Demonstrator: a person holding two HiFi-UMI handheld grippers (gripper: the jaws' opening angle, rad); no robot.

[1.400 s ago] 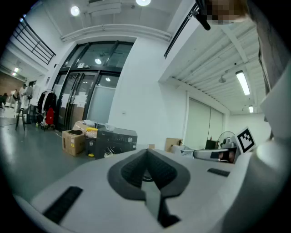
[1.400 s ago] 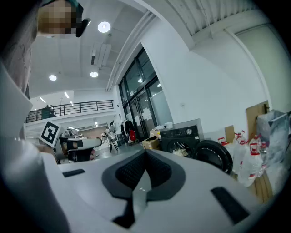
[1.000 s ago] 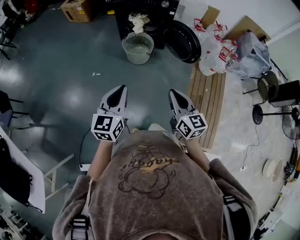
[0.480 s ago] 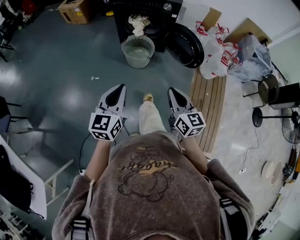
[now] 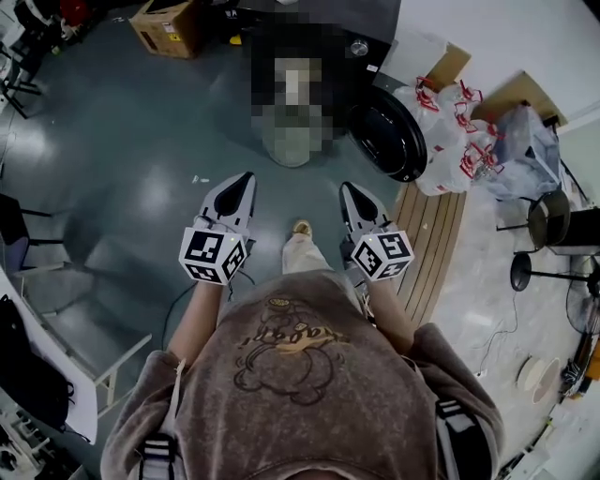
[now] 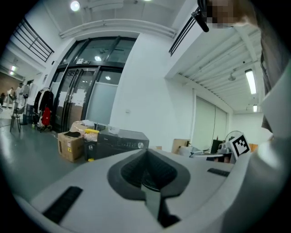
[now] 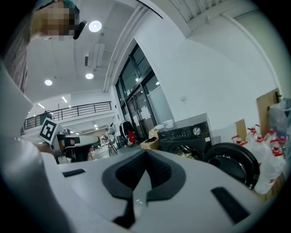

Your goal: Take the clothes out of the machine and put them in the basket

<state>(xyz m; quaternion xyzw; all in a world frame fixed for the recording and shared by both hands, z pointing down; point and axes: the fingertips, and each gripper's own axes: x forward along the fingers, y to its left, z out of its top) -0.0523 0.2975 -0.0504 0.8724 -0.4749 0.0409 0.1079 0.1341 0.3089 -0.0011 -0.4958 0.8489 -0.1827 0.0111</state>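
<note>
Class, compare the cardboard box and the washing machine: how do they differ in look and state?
The cardboard box is brown; the washing machine is black. The box is open at its top; the machine's round door hangs open at its front. Both stand on the grey floor.

I hold both grippers out ahead of my chest, side by side and well apart, both pointing forward and slightly down. My left gripper [image 5: 245,178] has its jaws pressed together along a thin seam, with nothing between them. My right gripper [image 5: 345,187] is the same, jaws closed and empty. Each carries its marker cube at the rear, the left cube [image 5: 214,256] and the right cube [image 5: 382,254], and these hide my hands. My left forearm [image 5: 192,323] and right forearm [image 5: 392,314] run back bare to my sleeves, elbows out. One foot [image 5: 302,228] is set forward between the grippers.
</note>
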